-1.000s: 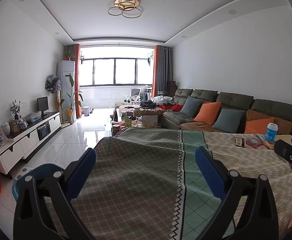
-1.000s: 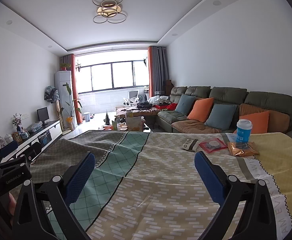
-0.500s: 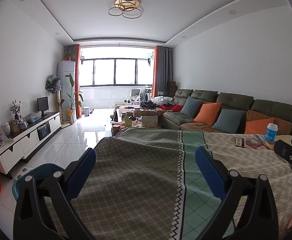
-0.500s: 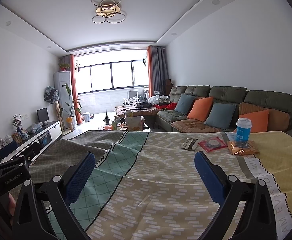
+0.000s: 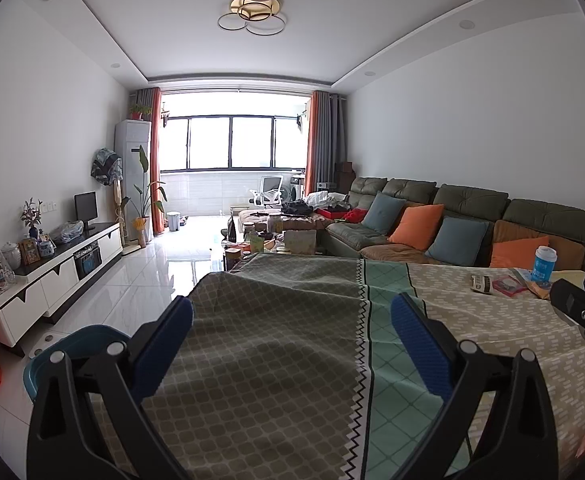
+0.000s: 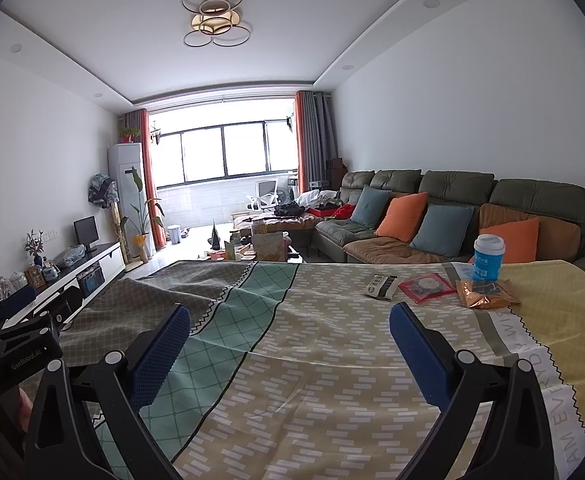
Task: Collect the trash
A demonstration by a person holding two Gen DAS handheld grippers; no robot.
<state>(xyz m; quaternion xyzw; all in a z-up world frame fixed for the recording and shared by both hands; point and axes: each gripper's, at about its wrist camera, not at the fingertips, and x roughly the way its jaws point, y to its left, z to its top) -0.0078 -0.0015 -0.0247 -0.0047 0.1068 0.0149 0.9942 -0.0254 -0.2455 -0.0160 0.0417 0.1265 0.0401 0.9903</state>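
Overhead, nothing; below us, a table under a patterned cloth of grey, green, beige and yellow bands (image 6: 332, 344). Our left gripper (image 5: 291, 330) hovers over the grey end, blue pads spread wide, empty. Our right gripper (image 6: 290, 338) hangs over the beige band, likewise spread and empty. Trash sits at the far right: a blue paper cup with white lid (image 6: 488, 257), a crinkled orange foil wrapper (image 6: 485, 293) just beside it, a red square packet (image 6: 426, 287), a small white-and-black packet (image 6: 381, 286). A teal plastic bin (image 5: 74, 346) stands on the floor beside the table's left edge.
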